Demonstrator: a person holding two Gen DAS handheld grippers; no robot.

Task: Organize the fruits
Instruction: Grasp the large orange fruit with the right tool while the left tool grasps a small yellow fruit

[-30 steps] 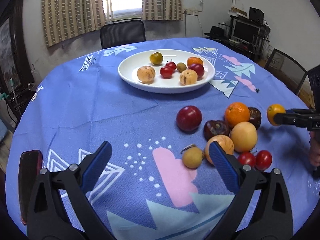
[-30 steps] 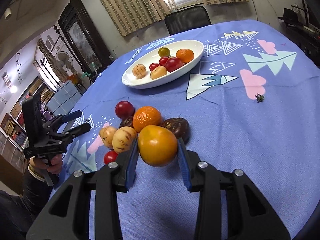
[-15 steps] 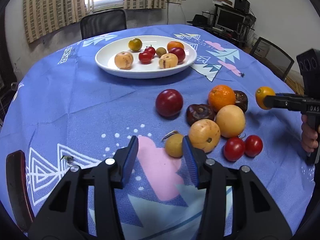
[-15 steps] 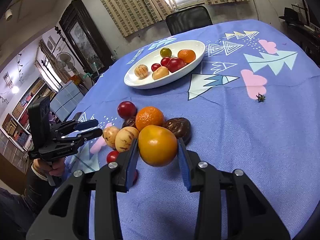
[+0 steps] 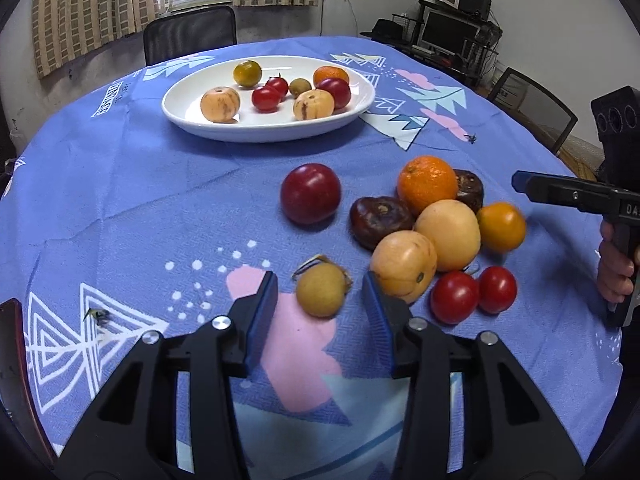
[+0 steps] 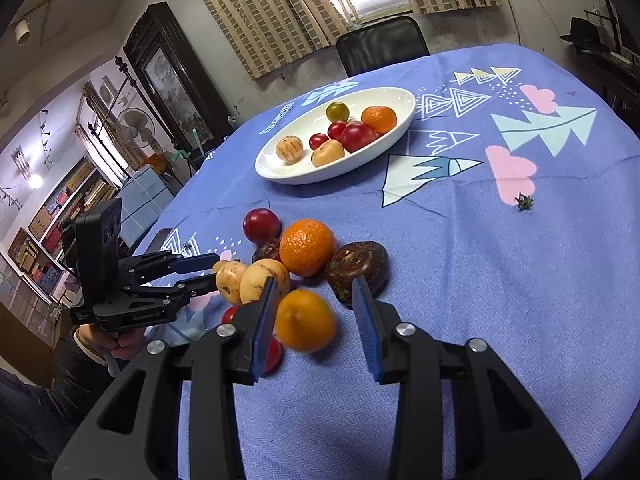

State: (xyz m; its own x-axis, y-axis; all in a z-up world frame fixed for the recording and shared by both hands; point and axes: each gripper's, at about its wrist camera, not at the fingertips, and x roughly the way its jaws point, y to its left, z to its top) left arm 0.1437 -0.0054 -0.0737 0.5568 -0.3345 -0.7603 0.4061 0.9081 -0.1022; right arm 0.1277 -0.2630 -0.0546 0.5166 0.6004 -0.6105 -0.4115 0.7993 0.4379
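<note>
Your left gripper (image 5: 320,300) is low at 6 o'clock in the left wrist view, jaws spread partway with gaps either side of a small tan longan-like fruit (image 5: 321,289). Neither pad touches it, and it sits on the blue tablecloth (image 5: 140,208).

At 12 o'clock is the white oval plate (image 5: 182,120), holding a green-yellow citrus (image 5: 247,73), two pale striped fruits, two cherry tomatoes, a small brown fruit, an orange and a red plum.

Right of centre at about 3 o'clock is the loose pile: red plum (image 5: 310,193) apart on its left, then dark brown fruit (image 5: 380,221), orange (image 5: 427,184) with a second dark fruit behind it, pale yellow fruit (image 5: 448,234) touching a striped orange-tan one (image 5: 403,266), and two cherry tomatoes (image 5: 472,296) at 4 o'clock.

The yellow-orange citrus (image 5: 501,226) is at the pile's right edge, just beside the pale yellow fruit and motion-blurred; can't tell if it's resting on the cloth.

Your right gripper (image 6: 316,312) is spread wide. In the right wrist view the citrus (image 6: 305,319) lies between the pads, close to the left one (image 6: 266,316), clear gap to the right one. Can't tell whether it touches the left pad. Your right hand (image 5: 616,272) grips the handle at 3 o'clock.
</note>
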